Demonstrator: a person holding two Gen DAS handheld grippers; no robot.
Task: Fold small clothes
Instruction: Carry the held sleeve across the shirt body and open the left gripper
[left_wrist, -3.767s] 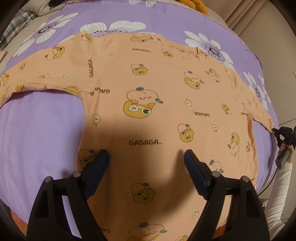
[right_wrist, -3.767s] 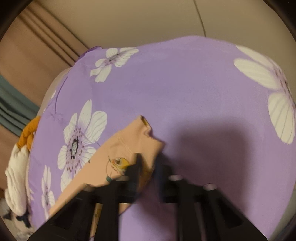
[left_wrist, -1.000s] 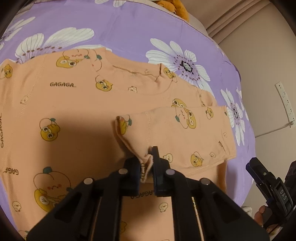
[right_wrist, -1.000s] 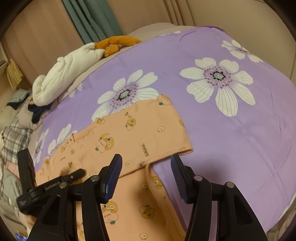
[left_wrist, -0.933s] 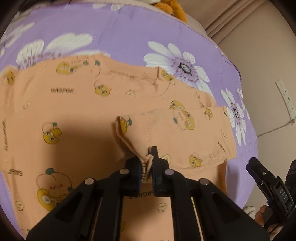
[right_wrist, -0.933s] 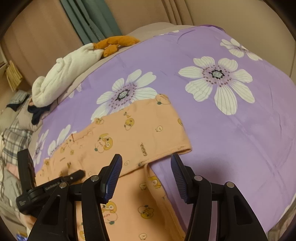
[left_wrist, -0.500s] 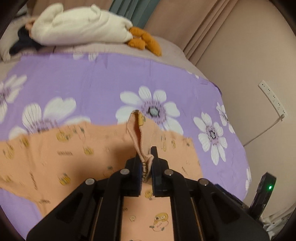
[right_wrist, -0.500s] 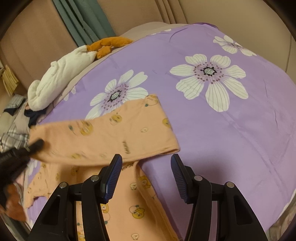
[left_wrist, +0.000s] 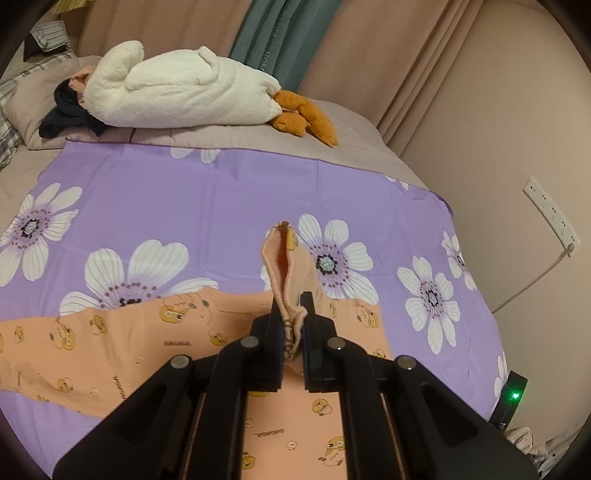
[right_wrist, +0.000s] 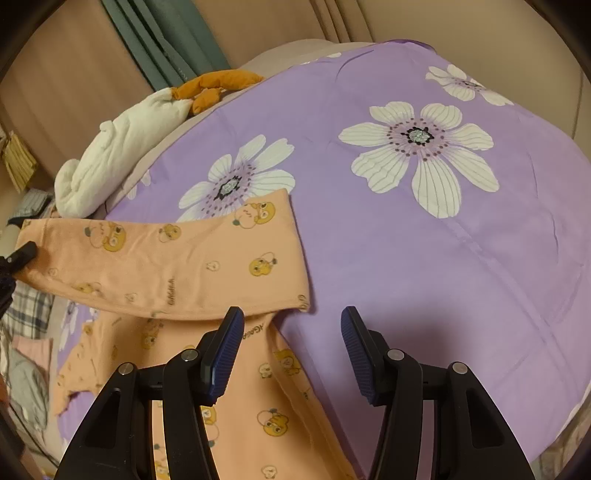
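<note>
Orange shirt (right_wrist: 184, 266) on the bed (right_wrist: 424, 240), its sleeve stretched leftward to the left tongs (left_wrist: 291, 328) clamping the cuff; right tongs (right_wrist: 291, 354) agape, empty.

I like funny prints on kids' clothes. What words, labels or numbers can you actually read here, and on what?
"GAGAGA." on the orange top, printed over and over between the cartoon faces; some copies lie sideways or upside down.
White lettering on the green curtain: too small to read.
Nothing else legible.
</note>
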